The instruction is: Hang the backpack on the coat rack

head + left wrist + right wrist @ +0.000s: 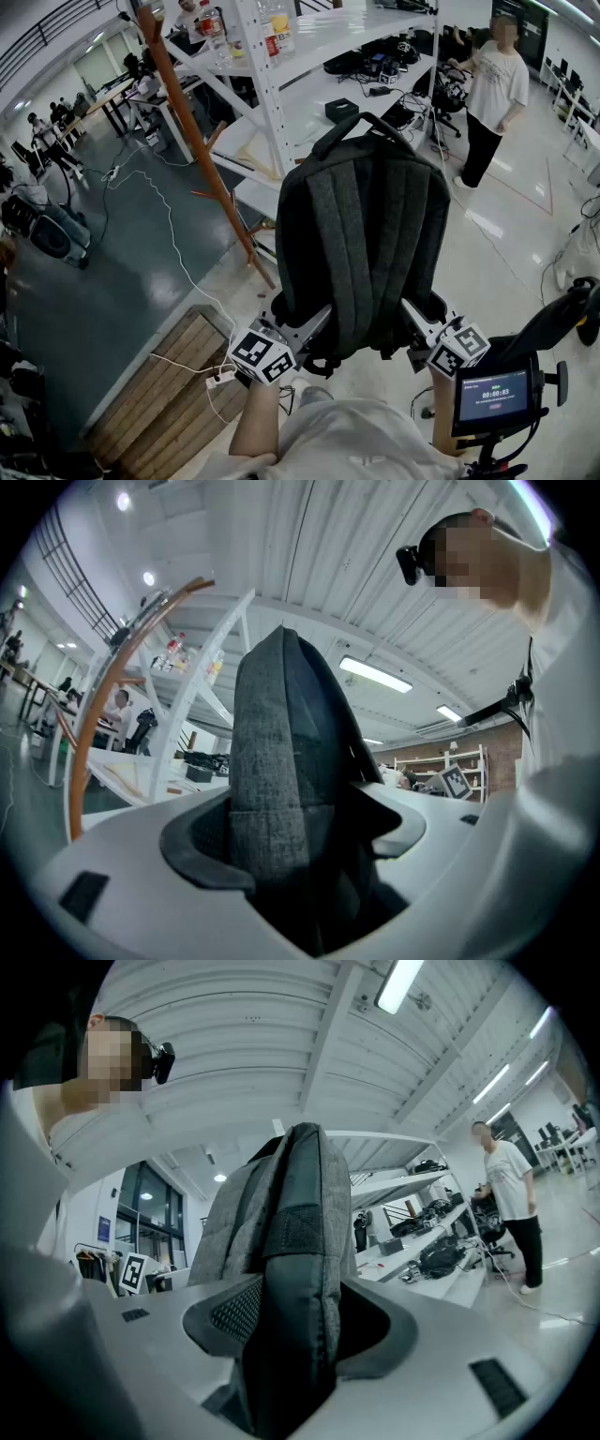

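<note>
- Backpack (pixel 366 244) is hanging upright in mid-air at frame centre in the head view, back panel facing the camera, top loop pointing up.
- Left gripper (pixel 305 326) is clamping the lower left edge of the backpack. In the left gripper view its jaws are standing wide, with grey fabric filling the gap and pressing both pads.
- Right gripper (pixel 419 328) is clamping the lower right edge. In the right gripper view its jaws are standing a bit narrower, pinching the dark padded side of the backpack.
- Both grippers are pointing roughly level and are carrying the backpack between them.
- Coat rack (pixel 192 131), a brown pole with side pegs, is running diagonally through the upper left of the head view, well apart from the backpack.
- White shelving (pixel 281 84) is standing behind the backpack.
- A person in a white shirt (pixel 497 84) is standing at upper right.
- Wooden pallet (pixel 169 394) is lying on the floor at lower left.
</note>
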Demonstrator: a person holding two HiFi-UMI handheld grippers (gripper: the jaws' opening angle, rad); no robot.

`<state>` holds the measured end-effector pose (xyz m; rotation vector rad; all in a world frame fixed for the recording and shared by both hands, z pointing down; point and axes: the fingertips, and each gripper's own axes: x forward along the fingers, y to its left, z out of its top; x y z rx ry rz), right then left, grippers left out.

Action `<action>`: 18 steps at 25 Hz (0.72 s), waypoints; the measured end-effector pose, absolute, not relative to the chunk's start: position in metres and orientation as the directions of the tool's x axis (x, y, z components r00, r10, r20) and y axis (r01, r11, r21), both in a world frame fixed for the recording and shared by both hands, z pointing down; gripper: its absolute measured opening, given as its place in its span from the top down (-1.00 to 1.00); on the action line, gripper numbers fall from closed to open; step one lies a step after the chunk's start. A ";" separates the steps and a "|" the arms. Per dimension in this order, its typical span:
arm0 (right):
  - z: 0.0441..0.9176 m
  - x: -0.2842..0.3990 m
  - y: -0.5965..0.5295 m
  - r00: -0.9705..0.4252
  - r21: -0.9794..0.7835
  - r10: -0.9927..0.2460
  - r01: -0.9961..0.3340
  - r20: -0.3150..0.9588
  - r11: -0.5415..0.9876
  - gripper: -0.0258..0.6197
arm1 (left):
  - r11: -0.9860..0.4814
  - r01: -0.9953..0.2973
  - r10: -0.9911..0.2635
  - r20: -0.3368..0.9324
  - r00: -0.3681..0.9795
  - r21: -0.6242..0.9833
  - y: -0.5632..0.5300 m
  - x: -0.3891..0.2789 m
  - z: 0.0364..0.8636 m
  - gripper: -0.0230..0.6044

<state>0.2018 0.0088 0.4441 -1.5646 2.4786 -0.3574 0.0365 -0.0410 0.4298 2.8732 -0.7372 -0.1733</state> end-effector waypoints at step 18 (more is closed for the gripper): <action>0.427 -0.020 -0.180 -0.747 -0.251 -0.658 -0.623 -0.091 0.741 0.17 | -0.598 -0.790 -0.802 -0.114 0.587 0.136 -0.155 -0.192 0.414 -0.14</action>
